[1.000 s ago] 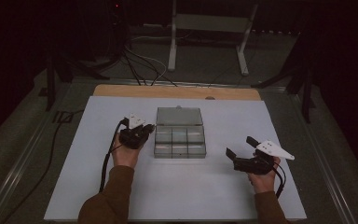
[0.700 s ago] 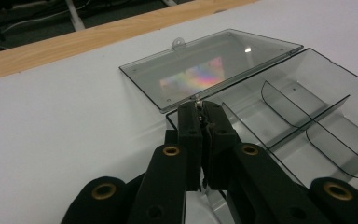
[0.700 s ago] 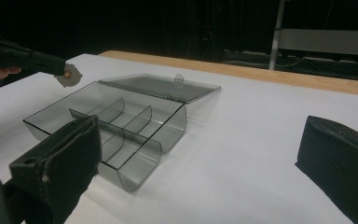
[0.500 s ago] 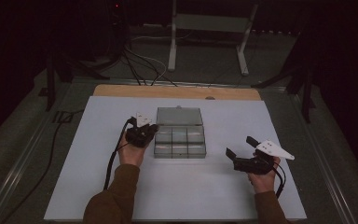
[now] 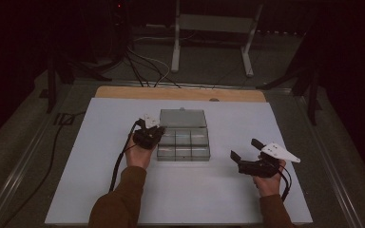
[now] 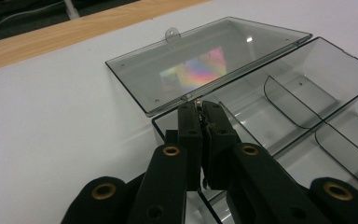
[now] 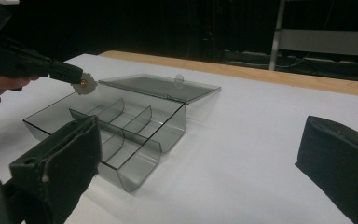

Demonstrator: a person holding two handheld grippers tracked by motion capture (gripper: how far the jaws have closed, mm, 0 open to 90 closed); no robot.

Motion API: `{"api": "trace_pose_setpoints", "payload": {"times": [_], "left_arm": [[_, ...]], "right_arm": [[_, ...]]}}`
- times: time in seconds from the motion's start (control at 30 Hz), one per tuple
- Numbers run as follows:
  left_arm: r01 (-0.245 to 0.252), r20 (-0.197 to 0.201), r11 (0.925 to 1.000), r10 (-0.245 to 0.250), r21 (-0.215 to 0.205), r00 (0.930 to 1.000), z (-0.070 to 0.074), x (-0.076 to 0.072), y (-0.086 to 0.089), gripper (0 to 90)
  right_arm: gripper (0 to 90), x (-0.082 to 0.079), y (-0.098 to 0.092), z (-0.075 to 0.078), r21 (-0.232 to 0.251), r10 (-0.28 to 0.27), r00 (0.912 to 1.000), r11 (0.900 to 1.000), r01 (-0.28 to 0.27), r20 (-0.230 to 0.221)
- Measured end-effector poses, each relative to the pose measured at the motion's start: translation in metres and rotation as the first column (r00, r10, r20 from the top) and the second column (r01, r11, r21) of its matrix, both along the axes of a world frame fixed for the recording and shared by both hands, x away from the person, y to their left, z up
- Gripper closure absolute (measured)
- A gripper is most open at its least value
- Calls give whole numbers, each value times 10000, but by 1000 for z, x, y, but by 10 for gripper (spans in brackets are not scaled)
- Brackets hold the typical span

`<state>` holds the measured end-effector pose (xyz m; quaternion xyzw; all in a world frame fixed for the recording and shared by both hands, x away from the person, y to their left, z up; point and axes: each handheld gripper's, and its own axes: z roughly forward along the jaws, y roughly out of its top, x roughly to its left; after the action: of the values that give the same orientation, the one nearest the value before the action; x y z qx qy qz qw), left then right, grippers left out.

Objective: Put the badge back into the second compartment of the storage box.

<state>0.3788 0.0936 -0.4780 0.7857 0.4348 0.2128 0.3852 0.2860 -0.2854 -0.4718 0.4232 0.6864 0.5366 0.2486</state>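
A clear smoky compartment box (image 5: pixel 184 151) sits mid-table with its lid (image 5: pixel 182 118) lying open and flat behind it. My left gripper (image 5: pixel 156 131) hovers over the box's rear left corner, shut on a small white toothed disc (image 7: pixel 86 85). In the left gripper view the pinched jaws (image 6: pixel 200 108) point at the hinge edge beside the lid (image 6: pixel 205 65), with a sliver of the disc between the tips. The compartments (image 7: pixel 121 126) that I can see hold nothing. My right gripper (image 5: pixel 245 148) rests to the right of the box, open and empty, facing it (image 7: pixel 200 133).
The box stands on a white mat (image 5: pixel 100 142) over a wooden tabletop (image 5: pixel 180 93). Cables (image 5: pixel 142 66) and a metal stand (image 5: pixel 214 28) lie on the dark floor beyond the far edge. Each gripper trails a black cable (image 5: pixel 119 164).
My left hand has moved right and a little down, bringing the pinched disc from beside the box to over its rear left corner. The right hand has stayed put.
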Motion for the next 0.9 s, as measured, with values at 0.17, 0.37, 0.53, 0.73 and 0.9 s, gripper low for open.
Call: {"api": "trace_pose_setpoints", "payload": {"times": [0.17, 0.37, 0.53, 0.73, 0.9], "left_arm": [[53, -80, 9999, -52, 99, 10000, -3, 2, -4, 897], [27, -159, 9998, -24, 218, 9999, -5, 5, -6, 897], [64, -262, 9994, -55, 353, 9996, -7, 7, -8, 897], [95, -360, 9988, -77, 491, 9993, -10, 9, -11, 897], [81, -415, 9984, -58, 553, 9991, -12, 10, -13, 897]], "right_arm": [[0, 0, 0, 0, -6, 17, 10000, 10000, -17, 5], [0, 0, 0, 0, -2, 15, 10000, 10000, -15, 9], [0, 0, 0, 0, -19, 43, 10000, 10000, -43, -10], [0, 0, 1, -1, -28, 46, 10000, 10000, -46, -30], [0, 0, 1, -1, -34, 54, 10000, 10000, -54, -20]]}}
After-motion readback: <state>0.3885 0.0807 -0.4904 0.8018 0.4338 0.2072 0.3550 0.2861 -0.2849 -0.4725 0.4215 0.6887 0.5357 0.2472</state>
